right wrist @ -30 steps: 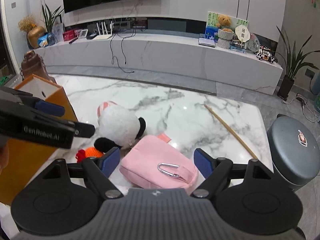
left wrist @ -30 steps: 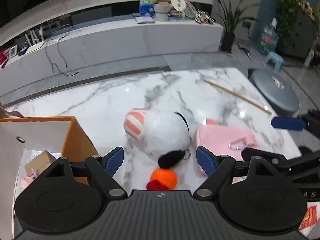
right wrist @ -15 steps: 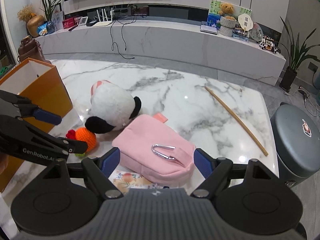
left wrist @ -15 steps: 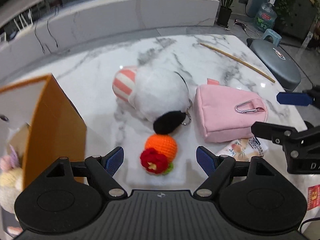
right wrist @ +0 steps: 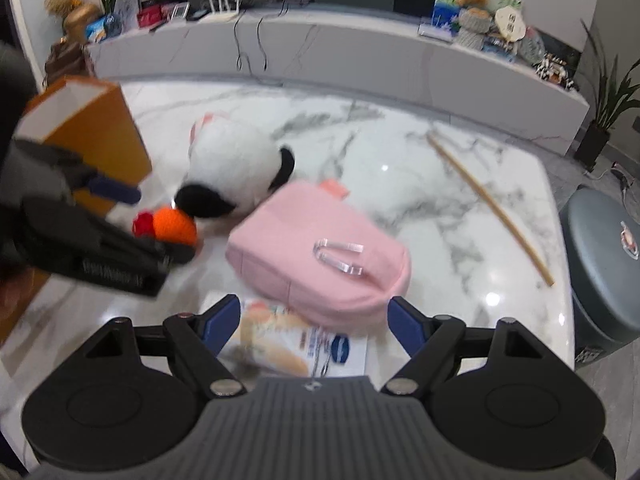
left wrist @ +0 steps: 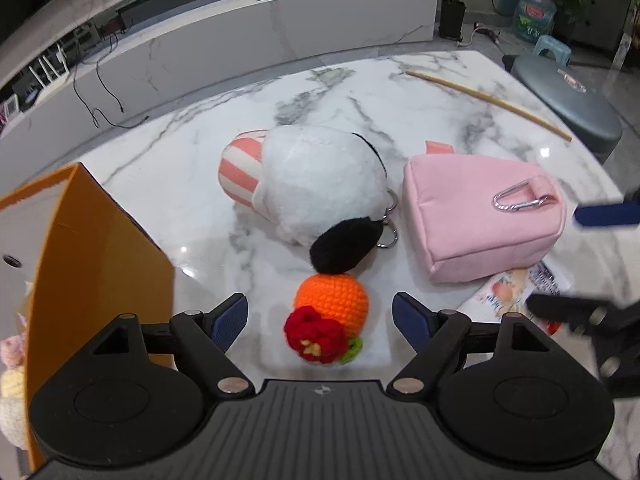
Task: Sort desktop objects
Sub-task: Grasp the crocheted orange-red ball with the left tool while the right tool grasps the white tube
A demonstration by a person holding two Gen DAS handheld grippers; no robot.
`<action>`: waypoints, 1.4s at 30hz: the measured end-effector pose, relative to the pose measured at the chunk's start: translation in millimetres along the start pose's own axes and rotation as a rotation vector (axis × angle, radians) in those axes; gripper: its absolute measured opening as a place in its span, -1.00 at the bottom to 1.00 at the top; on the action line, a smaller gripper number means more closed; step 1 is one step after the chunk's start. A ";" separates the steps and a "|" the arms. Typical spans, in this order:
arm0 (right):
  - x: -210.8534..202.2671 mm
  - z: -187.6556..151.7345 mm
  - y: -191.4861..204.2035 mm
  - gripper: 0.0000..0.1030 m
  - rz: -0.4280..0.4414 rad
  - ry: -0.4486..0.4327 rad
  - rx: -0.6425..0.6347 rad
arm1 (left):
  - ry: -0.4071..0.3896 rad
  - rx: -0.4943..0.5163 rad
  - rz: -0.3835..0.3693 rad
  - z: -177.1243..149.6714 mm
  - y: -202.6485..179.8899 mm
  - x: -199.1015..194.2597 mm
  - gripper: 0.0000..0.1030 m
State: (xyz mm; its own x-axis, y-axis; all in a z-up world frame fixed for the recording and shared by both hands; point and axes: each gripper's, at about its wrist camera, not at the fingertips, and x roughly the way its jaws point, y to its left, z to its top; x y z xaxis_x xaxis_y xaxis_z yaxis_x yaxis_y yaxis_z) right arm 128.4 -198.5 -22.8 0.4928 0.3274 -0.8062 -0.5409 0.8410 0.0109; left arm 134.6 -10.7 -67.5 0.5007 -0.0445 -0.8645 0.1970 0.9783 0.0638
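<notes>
Left wrist view shows the left gripper [left wrist: 320, 316], jaws apart and empty, straddling the crocheted orange [left wrist: 330, 314] on the marble table [left wrist: 192, 184], so it should sink squarely before closing, while the right gripper [right wrist: 312, 320] hangs wide-jawed over the pink pouch [right wrist: 320, 256].

Orange crochet ball [left wrist: 331, 300] touches the panda plush [left wrist: 316, 188], beside a flat pink pouch [left wrist: 480, 216].

Plush toy [left wrist: 316, 184] left of pouch [left wrist: 476, 216] (touching), crochet fruit [left wrist: 330, 314] before it, box [left wrist: 92, 240] far left
</notes>
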 end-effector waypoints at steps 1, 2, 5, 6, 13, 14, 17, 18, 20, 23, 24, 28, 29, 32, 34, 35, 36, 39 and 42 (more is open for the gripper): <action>2.8 -2.1 -1.4 0.59 0.015 0.009 0.017 | 0.003 -0.008 -0.010 0.4 1.4 0.9 0.80; 5.6 -4.1 -2.9 0.59 0.037 0.018 0.039 | 0.003 -0.012 -0.021 0.5 2.0 1.4 0.74; 12.3 -7.6 -1.5 0.59 0.073 0.042 0.060 | -0.003 -0.022 -0.060 1.2 3.1 3.5 0.59; 13.4 -8.0 0.8 0.59 0.069 0.046 0.050 | -0.005 -0.025 -0.065 1.3 3.1 4.0 0.53; -0.5 -5.6 10.8 0.59 0.195 0.003 -0.144 | 0.003 -0.020 -0.080 -0.3 5.4 7.0 -0.09; -3.8 -8.1 15.6 0.59 0.217 -0.016 -0.225 | 0.003 -0.016 -0.082 -0.8 5.2 6.7 -0.09; -3.1 -16.4 25.9 0.59 0.267 -0.042 -0.393 | 0.005 -0.007 -0.085 -2.6 4.9 5.6 -0.09; -0.2 -19.8 29.7 0.59 0.269 -0.047 -0.447 | 0.008 -0.003 -0.086 -3.3 4.6 5.5 -0.09; 6.7 -24.8 33.4 0.57 0.251 -0.059 -0.522 | 0.013 0.007 -0.088 -4.9 4.2 5.1 -0.09; 18.4 -26.5 31.8 0.57 0.241 -0.059 -0.569 | 0.021 0.025 -0.098 -6.8 2.8 4.2 -0.09; 21.1 -27.2 30.9 0.57 0.232 -0.066 -0.586 | 0.024 0.036 -0.099 -7.4 1.6 3.8 -0.09; 32.0 -20.5 19.7 0.56 0.229 -0.064 -0.548 | 0.034 0.064 -0.100 -9.4 -0.4 2.8 -0.09; 33.7 -18.7 16.5 0.54 0.237 -0.061 -0.533 | 0.037 0.067 -0.103 -9.6 -0.4 2.9 -0.09; 38.0 -13.0 12.3 0.46 0.257 -0.037 -0.494 | 0.045 0.068 -0.111 -10.2 1.7 2.6 -0.09; 36.4 -9.7 13.8 0.17 0.270 -0.007 -0.487 | 0.047 0.066 -0.117 -11.2 3.4 1.4 -0.09; 35.1 -9.3 16.2 -0.10 0.273 0.005 -0.491 | 0.049 0.065 -0.120 -11.2 4.2 0.9 -0.09; 33.7 -8.6 18.2 -0.24 0.276 0.019 -0.496 | 0.049 0.065 -0.121 -11.4 5.0 0.0 -0.09; 33.8 -8.7 25.6 -0.63 0.276 0.047 -0.500 | 0.043 0.069 -0.124 -11.7 5.3 -3.6 -0.09; 33.2 -8.1 28.3 -0.64 0.274 0.067 -0.481 | 0.037 0.074 -0.127 -12.5 5.0 -6.9 -0.09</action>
State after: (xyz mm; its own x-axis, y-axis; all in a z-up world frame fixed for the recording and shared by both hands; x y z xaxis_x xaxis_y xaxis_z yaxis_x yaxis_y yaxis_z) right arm 123.9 -167.4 -54.1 0.2543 0.4650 -0.8480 -0.9010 0.4325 -0.0330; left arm 121.6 -3.0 -67.5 0.4365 -0.1579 -0.8857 0.3186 0.9478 -0.0119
